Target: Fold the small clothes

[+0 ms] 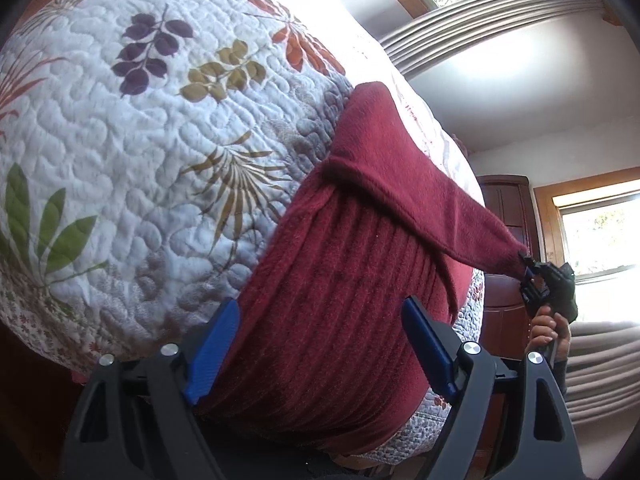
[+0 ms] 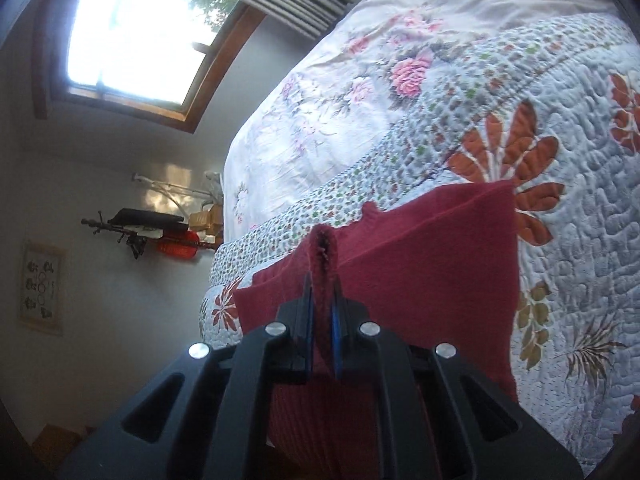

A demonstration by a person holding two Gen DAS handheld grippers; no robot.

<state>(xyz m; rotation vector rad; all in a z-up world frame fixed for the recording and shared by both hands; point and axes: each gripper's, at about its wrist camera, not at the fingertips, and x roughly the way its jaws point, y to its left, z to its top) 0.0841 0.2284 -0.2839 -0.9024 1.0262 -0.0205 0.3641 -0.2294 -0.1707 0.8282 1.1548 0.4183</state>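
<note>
A dark red ribbed knit garment [image 1: 336,288] lies on the quilted bed cover. My left gripper [image 1: 320,344] is open, its blue fingers [image 1: 212,348] spread on either side of the garment's ribbed body. One long part of the garment stretches out to the right, where my right gripper [image 1: 538,280], held by a hand, pinches its end. In the right wrist view my right gripper [image 2: 322,288] is shut on a raised fold of the red garment [image 2: 432,264], which spreads out beyond it on the bed.
The white quilt [image 1: 140,128] printed with leaves covers the bed. A floral sheet [image 2: 328,92] lies past it. Beyond the bed's edge are windows [image 2: 136,36], pleated curtains [image 1: 480,20], a dark wooden cabinet [image 1: 508,208] and items on a wall shelf [image 2: 160,232].
</note>
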